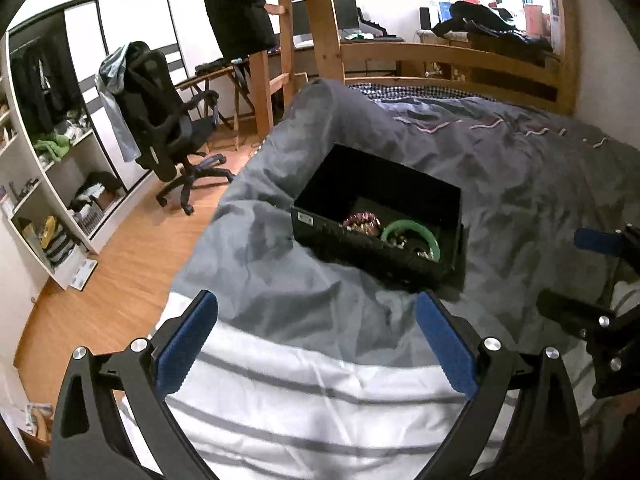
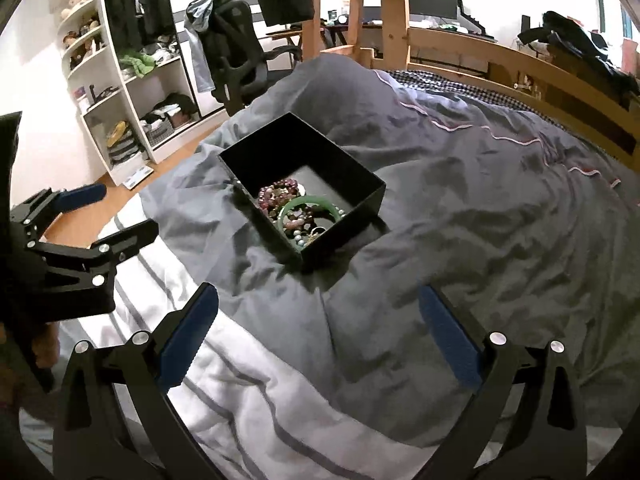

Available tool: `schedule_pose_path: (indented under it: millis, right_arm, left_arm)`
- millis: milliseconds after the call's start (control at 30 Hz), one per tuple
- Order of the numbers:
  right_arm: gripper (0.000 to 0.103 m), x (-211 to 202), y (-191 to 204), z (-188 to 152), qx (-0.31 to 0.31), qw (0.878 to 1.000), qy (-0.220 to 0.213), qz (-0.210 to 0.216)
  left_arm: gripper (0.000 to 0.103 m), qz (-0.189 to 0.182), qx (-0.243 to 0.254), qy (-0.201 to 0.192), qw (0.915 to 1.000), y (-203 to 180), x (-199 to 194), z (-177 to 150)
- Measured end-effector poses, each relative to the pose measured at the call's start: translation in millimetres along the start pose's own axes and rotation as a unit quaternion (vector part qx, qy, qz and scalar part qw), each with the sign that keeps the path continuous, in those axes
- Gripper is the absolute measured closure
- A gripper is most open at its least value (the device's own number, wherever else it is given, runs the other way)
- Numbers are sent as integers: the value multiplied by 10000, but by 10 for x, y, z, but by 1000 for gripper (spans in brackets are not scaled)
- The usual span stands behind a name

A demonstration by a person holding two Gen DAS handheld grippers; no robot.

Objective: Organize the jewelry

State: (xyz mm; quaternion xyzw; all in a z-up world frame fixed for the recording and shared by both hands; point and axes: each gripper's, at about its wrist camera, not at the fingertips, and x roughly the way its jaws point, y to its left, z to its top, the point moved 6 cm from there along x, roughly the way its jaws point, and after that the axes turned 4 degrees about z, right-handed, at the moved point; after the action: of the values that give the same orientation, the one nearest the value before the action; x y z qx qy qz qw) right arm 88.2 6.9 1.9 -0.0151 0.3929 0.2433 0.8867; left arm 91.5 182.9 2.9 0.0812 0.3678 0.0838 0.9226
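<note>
Since the jewelry (image 2: 298, 210) already lies heaped inside the black box (image 2: 356, 176) on the bed, both your left gripper (image 1: 316, 344) and right gripper (image 2: 318, 340) hover short of that box, fingers spread and empty, so the task looks nearly finished.
</note>
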Motion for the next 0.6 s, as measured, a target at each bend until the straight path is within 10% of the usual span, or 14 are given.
schedule_pose_path:
  millis: [600]
  right_arm:
    - [4, 48, -5, -5, 32, 9999, -127, -6]
  left_arm:
    - [6, -114, -149, -210, 9996, -17, -45, 77]
